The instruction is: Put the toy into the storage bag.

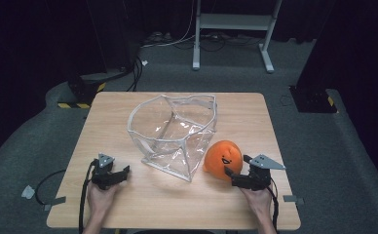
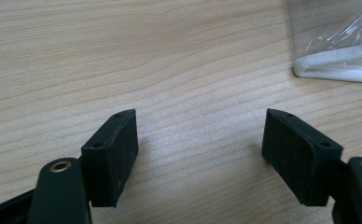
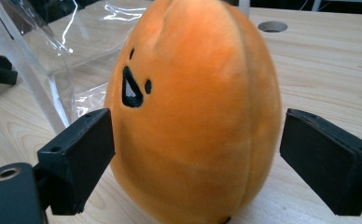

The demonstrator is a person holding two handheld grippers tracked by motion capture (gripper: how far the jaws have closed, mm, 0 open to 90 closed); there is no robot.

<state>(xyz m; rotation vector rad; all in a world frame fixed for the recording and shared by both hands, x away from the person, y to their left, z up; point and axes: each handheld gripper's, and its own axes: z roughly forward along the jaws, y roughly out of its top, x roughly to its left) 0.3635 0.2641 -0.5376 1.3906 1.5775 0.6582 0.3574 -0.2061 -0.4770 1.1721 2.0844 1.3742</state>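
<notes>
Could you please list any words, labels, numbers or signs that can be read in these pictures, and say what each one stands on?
There is no readable text in any view.
The orange plush toy bears only a stitched black face, no letters.
The clear plastic bag shows no print.
The yellow-and-black hazard stripes on a stand base on the floor are a warning pattern without words.

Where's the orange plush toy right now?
In the high view the orange plush toy sits on the table, front right, beside the clear bag, between the open jaws of the right hand-held gripper.
</notes>
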